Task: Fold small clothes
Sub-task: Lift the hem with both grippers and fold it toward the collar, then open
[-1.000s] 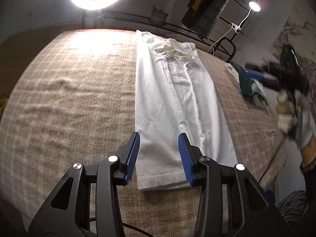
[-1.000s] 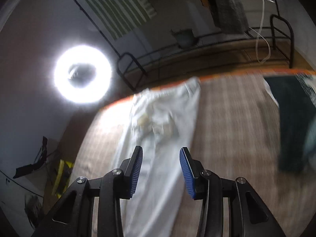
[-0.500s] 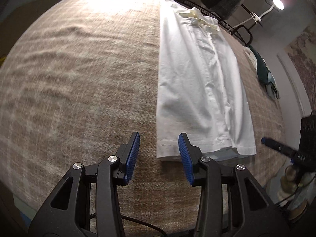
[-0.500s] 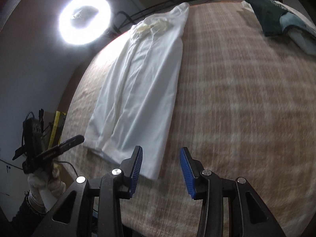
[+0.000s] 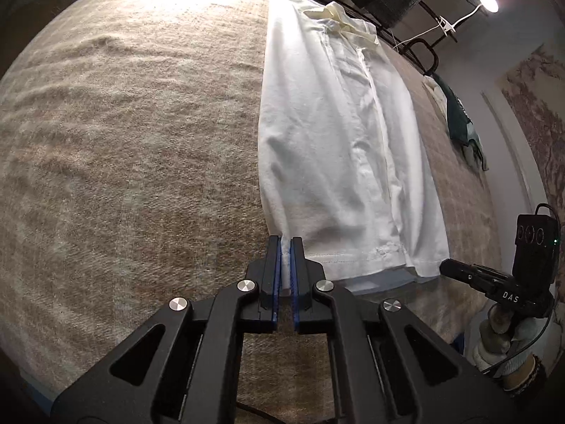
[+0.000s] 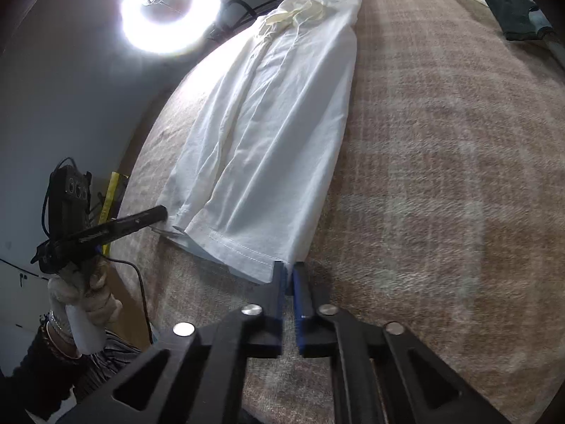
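A big table [image 5: 123,141] with a fuzzy tan checked cloth fills both views. On it lies a long white shirt [image 5: 339,134], already folded into a narrow strip. It lies flat, and its long side runs straight away from both grippers. The collar [image 5: 339,17] is at the far end, near the table's back edge. The bottom hem [image 5: 353,259] is at the near end, close to the person.

A dark green piece of clothing [image 5: 462,123] sits well apart, off to the right side of the table. A ring light [image 6: 169,9] shines past the far left edge.

The left gripper [image 5: 286,243] is at the near left corner of the hem. Its blue pads are almost together, and the corner of the cloth looks pinched between them. The right gripper [image 6: 289,270] is at the near right corner of the same hem. Its pads are also nearly together, and the cloth looks pinched there too.

So each gripper is at its own corner, with the whole shirt stretching forward. I think the next move is to lift the hem and carry it forward to the collar. Both corners should go up together, or the fold could end up crooked.
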